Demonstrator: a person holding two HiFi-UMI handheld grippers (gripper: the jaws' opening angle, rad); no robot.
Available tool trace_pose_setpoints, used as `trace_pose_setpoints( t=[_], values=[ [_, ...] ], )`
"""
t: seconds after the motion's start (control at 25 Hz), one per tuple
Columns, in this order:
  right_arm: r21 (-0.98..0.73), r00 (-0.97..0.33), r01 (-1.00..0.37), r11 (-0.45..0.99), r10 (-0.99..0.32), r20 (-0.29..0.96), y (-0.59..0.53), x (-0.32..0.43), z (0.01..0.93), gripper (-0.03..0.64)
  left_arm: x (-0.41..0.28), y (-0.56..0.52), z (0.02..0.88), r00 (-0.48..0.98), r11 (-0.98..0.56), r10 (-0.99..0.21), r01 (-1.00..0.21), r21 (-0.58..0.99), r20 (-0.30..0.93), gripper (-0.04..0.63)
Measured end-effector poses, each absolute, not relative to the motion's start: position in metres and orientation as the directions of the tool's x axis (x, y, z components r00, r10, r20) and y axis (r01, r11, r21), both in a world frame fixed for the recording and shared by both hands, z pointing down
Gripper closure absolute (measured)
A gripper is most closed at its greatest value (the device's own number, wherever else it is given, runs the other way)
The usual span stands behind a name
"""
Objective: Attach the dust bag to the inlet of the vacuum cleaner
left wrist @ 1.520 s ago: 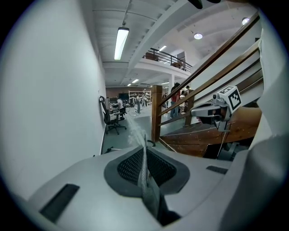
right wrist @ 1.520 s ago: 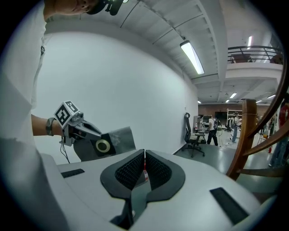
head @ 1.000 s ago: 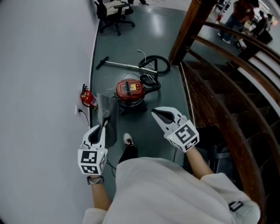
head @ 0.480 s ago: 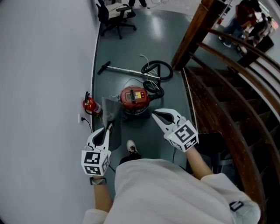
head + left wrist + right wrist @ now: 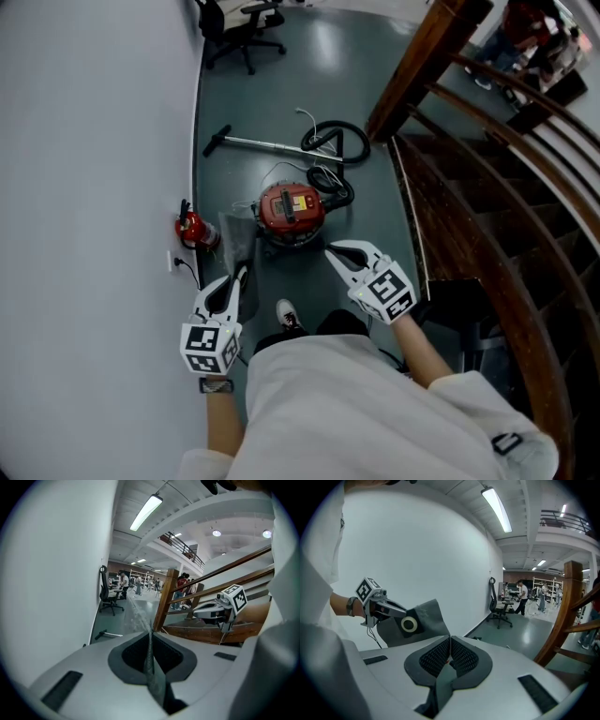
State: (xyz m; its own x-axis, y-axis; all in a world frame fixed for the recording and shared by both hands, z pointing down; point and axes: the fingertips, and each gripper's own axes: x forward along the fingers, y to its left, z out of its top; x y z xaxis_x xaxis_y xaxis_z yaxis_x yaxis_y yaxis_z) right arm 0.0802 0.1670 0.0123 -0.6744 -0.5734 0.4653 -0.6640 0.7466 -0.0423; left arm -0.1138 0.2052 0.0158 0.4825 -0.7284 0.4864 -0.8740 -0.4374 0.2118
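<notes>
- A big open-plan workplace hall, part office, part lab: office chairs stand far off on a polished grey floor.
- Strip lights, a mezzanine railing and far shelving.
- A wooden staircase at right; a fire extinguisher by the left wall.

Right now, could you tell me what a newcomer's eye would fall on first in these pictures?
The red vacuum cleaner on the dark floor at centre draws the eye, its black hose coiled beyond it. Next comes the grey dust bag pinched in the left tool, with a red fire extinguisher by the white wall at left. The right tool is shut and empty.
</notes>
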Motion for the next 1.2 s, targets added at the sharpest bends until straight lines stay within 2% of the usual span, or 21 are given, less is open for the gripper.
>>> trace_pose_setpoints(
  t=[0.44,1.2],
  values=[
    [-0.084,-0.636,-0.680,0.729,-0.529,0.562,0.128,0.075,0.069,0.588,-0.130,0.182,0.065,0.508,-0.404,-0.698,-0.861,0.308,0.505,0.571],
    [-0.104,-0.637,-0.605,0.789,-0.402,0.657,0.018,0.060,0.190,0.588,-0.156,0.101,0.134,0.408,-0.274,-0.731,-0.909,0.313,0.546,0.571]
  ],
)
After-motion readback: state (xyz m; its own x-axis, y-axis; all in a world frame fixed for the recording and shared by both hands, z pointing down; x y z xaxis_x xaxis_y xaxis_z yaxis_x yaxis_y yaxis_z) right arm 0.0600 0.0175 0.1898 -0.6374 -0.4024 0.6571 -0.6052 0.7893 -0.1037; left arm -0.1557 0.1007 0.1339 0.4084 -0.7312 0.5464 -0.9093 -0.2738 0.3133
